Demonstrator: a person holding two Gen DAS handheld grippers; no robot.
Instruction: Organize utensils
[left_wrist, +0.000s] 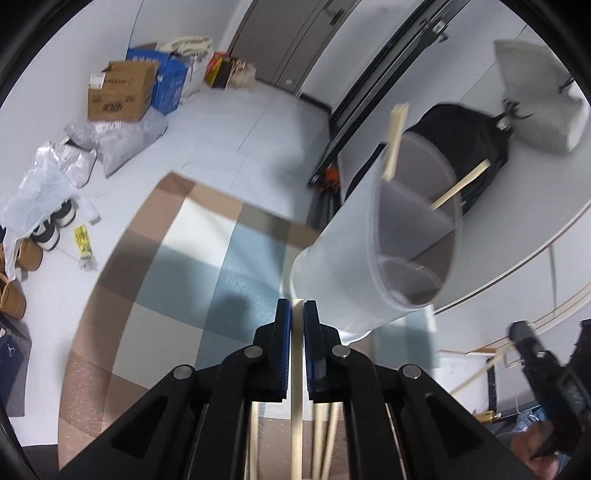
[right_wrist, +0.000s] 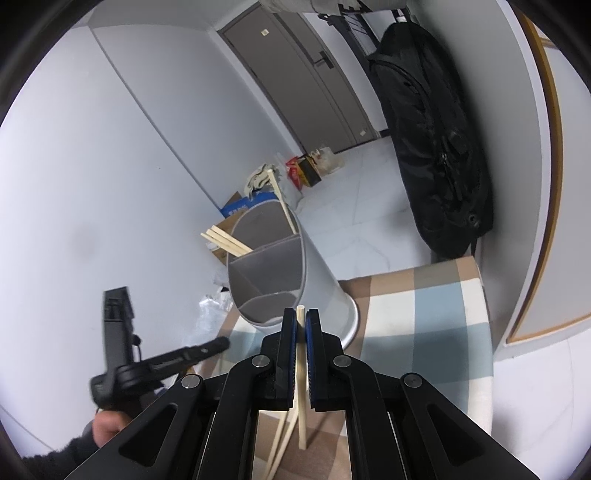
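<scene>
Wooden chopstick (left_wrist: 296, 354) pinched in the left gripper (left_wrist: 297, 314).

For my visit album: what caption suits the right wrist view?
Right gripper shut on a chopstick, facing a divided white utensil holder on a checked cloth.

Left gripper (left_wrist: 297, 306) and right gripper (right_wrist: 301, 314) fingers (right_wrist: 289, 332) both clamped

White walls and a pale tiled floor (left_wrist: 229, 110). A grey door (right_wrist: 314, 74) stands shut at the far end. Cardboard boxes (left_wrist: 120, 92) and plastic bags (left_wrist: 110, 142) lie along one wall; a black bag (right_wrist: 432, 140) leans against another
</scene>
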